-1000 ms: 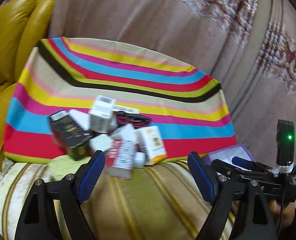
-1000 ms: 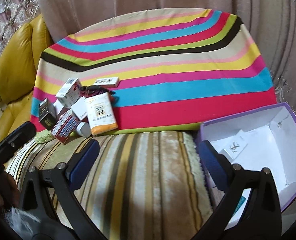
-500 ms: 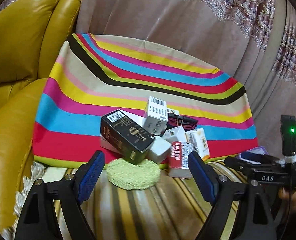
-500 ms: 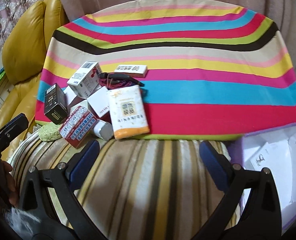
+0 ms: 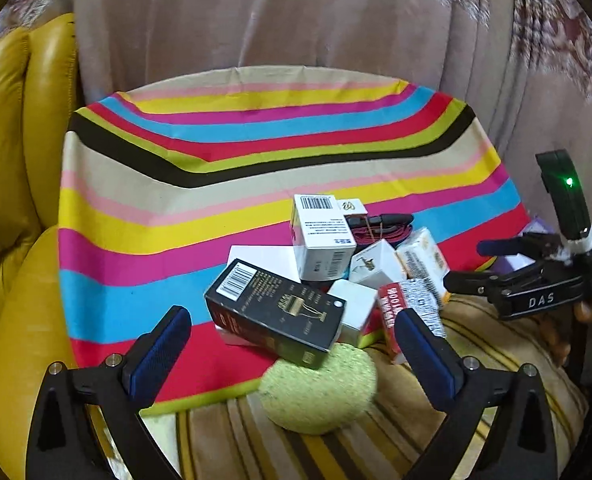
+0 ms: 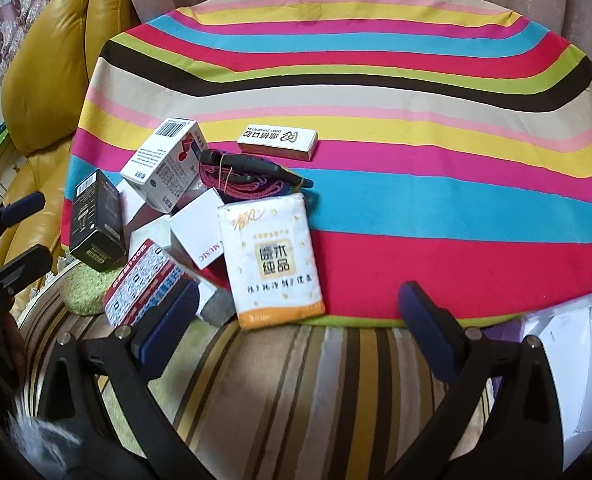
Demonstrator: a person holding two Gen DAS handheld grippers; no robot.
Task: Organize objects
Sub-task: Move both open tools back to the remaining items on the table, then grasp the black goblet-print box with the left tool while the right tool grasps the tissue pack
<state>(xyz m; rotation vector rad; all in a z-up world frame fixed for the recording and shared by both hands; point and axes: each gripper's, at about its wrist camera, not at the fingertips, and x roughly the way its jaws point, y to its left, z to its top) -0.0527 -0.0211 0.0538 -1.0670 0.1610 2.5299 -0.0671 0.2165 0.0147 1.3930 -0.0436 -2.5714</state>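
Observation:
A heap of small boxes lies on the striped cloth point(image 5: 200, 208) near its front edge. It holds a black box point(image 5: 276, 314) point(image 6: 96, 222), a white barcode box point(image 5: 321, 236) point(image 6: 168, 164), a red-and-white box point(image 5: 409, 314) point(image 6: 144, 284), a tissue pack point(image 6: 274, 260) and a pink cord bundle point(image 6: 248, 182). A flat white box point(image 6: 278, 141) lies apart behind them. My left gripper point(image 5: 292, 352) is open just in front of the black box. My right gripper point(image 6: 296, 316) is open in front of the tissue pack.
A green round pad point(image 5: 319, 388) lies under the black box's front corner. A purple-edged white box point(image 6: 571, 360) stands open at the right. A yellow leather sofa point(image 5: 12, 152) is at the left, curtains point(image 5: 296, 20) behind. A striped rug point(image 6: 288, 392) covers the near surface.
Both grippers have moved closer to the heap of boxes. The open purple box has slid toward the right edge of the right wrist view. Both grippers stay open.

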